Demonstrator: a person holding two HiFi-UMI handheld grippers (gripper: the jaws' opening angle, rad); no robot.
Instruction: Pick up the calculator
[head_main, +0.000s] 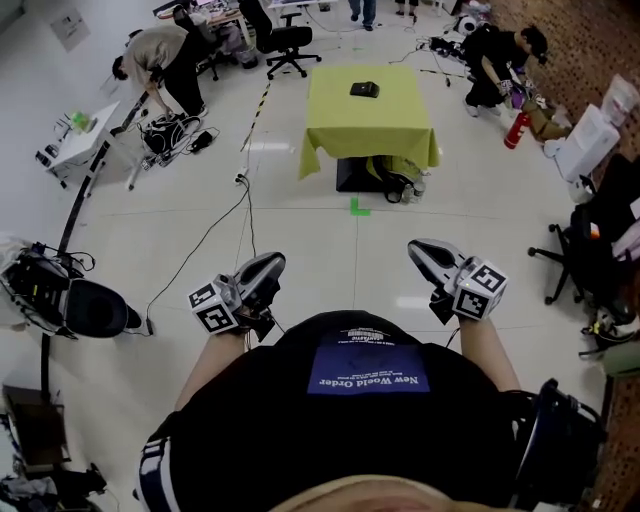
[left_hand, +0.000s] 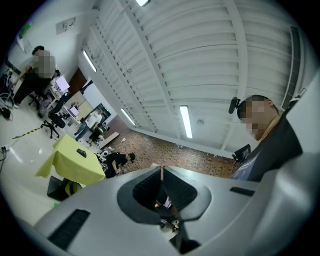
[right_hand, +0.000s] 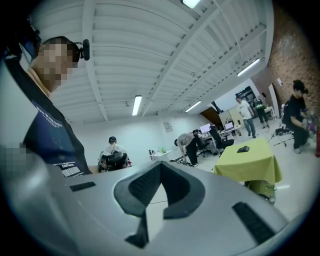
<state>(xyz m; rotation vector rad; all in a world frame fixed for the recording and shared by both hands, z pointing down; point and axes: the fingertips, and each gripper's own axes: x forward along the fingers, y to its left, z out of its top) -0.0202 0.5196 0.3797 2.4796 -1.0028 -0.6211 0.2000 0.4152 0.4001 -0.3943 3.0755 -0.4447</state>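
Note:
A small black calculator (head_main: 364, 89) lies on a table draped in a yellow-green cloth (head_main: 368, 125), far ahead across the white floor. It also shows as a dark speck (left_hand: 81, 152) in the left gripper view and as a small black slab (right_hand: 243, 149) in the right gripper view. My left gripper (head_main: 268, 263) and right gripper (head_main: 421, 247) are held out in front of my body, well short of the table. Both have their jaw tips together with nothing between them, as seen on the left gripper (left_hand: 161, 170) and the right gripper (right_hand: 161, 165) in their own views.
A person bends over gear (head_main: 160, 60) at the back left and another crouches (head_main: 500, 62) at the back right. A black office chair (head_main: 286, 42) stands behind the table. Cables (head_main: 205, 245) trail over the floor on the left, with a black bag (head_main: 72, 300) beside them. Another chair (head_main: 590, 245) stands on the right.

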